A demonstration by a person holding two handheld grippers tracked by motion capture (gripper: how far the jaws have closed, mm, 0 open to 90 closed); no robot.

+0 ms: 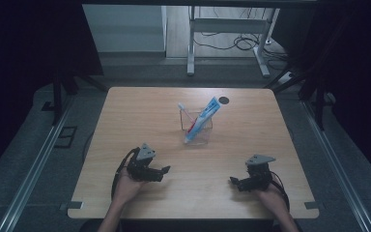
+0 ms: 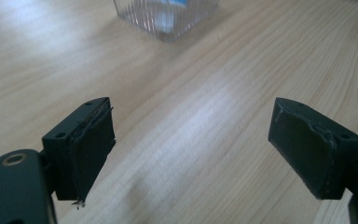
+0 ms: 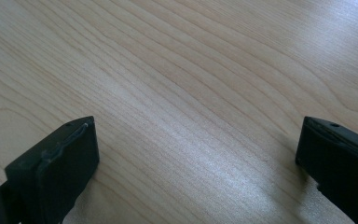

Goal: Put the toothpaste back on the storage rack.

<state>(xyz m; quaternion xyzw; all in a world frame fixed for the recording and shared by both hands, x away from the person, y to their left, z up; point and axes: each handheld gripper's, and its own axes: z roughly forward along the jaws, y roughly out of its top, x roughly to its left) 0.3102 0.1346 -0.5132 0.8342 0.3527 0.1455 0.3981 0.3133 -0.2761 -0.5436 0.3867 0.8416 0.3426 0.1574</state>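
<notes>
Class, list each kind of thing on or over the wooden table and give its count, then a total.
Clear holder: 1
Toothpaste tube: 1
Toothbrush: 1
Grippers: 2, left gripper and right gripper
Total: 5

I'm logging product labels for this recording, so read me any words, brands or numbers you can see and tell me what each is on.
None can be read.
Toothpaste tube in the clear holder: blue, white and red print, too small and blurred to read.
Toothbrush, table, both grippers: no lettering visible.
</notes>
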